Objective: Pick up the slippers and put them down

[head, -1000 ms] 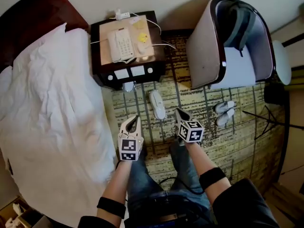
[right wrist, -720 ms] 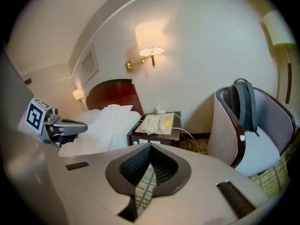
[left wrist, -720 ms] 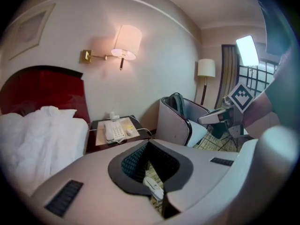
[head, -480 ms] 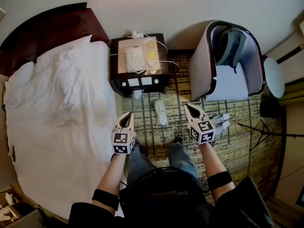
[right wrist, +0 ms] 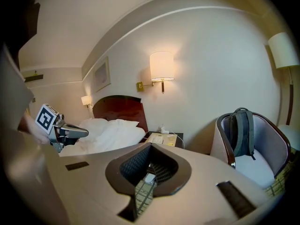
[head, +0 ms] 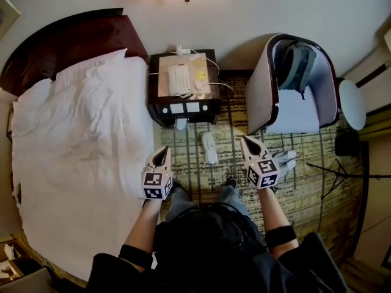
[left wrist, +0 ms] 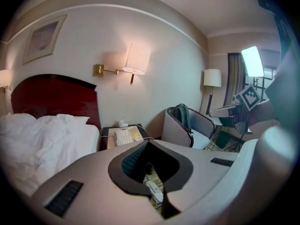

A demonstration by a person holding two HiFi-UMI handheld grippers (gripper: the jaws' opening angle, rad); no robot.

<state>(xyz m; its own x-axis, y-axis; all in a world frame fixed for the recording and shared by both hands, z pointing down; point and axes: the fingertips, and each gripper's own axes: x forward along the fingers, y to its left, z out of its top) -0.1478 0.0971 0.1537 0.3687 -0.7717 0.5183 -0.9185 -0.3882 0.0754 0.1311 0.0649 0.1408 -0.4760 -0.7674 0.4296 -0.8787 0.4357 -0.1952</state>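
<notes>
A single white slipper [head: 209,147] lies on the patterned carpet in front of the nightstand, lengthwise between my two grippers. It shows small through the jaw opening in the left gripper view [left wrist: 154,191] and in the right gripper view [right wrist: 149,177]. Another pair of white slippers [head: 288,159] sits by the armchair, partly behind my right gripper. My left gripper [head: 162,152] is shut and empty, held high above the carpet beside the bed. My right gripper [head: 245,140] is also shut and empty, to the right of the single slipper.
A white bed [head: 79,157] fills the left. A dark nightstand [head: 160,105] carries a telephone [head: 180,79] and cables. An armchair [head: 259,96] holding a backpack [head: 295,63] stands at the right, with a round table [head: 353,102] and a stand's legs [head: 342,176] beyond.
Both grippers have risen well above the carpet, still shut and empty. The head view has pulled up and back, showing more of the room. The single slipper stays on the carpet.
</notes>
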